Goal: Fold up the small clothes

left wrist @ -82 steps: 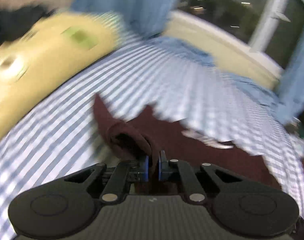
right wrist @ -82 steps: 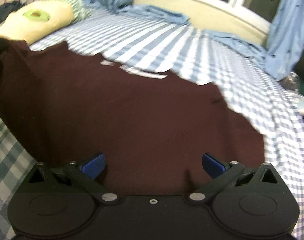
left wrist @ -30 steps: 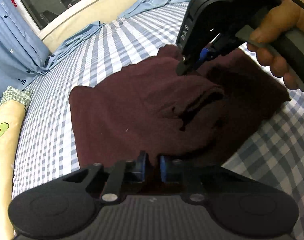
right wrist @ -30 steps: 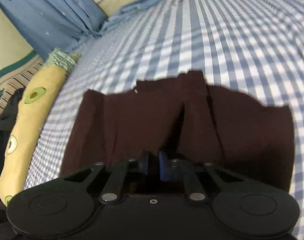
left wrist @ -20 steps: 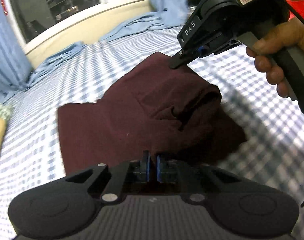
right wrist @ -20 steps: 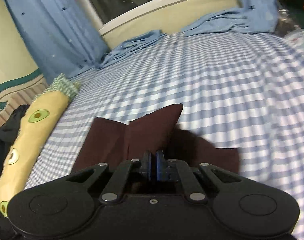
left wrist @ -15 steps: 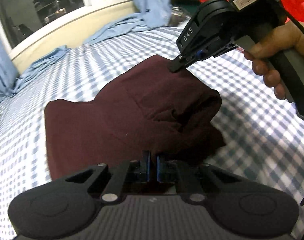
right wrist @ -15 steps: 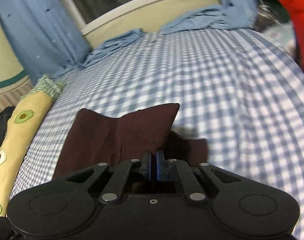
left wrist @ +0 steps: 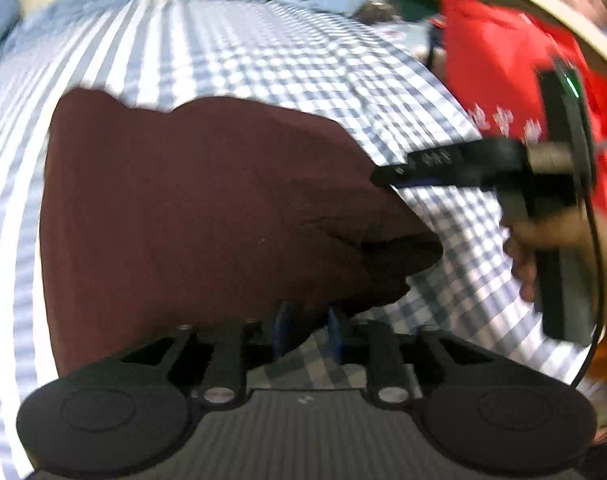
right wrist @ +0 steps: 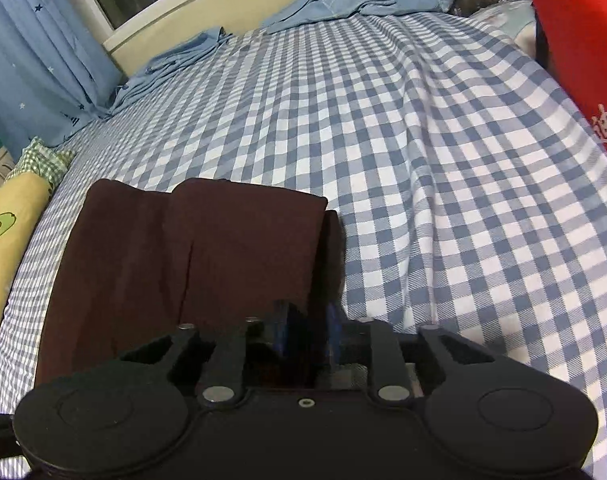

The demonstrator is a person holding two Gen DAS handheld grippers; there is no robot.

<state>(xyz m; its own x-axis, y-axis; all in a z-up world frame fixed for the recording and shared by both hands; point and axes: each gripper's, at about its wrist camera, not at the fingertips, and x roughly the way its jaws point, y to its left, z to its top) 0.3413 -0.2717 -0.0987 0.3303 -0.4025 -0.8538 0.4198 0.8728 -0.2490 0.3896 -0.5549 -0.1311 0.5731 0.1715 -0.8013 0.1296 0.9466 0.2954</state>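
Maroon garment (right wrist: 207, 256) lies folded, layered, on checked sheet (right wrist: 443, 208).

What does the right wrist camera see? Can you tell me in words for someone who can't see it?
A folded maroon garment lies on a blue-and-white checked bedsheet, and the right gripper is opening at its near edge. An avocado-print pillow lies at far left.

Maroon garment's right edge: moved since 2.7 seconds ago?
Yes. The maroon garment is folded leftward toward the avocado pillow, uncovering checked sheet on its right.
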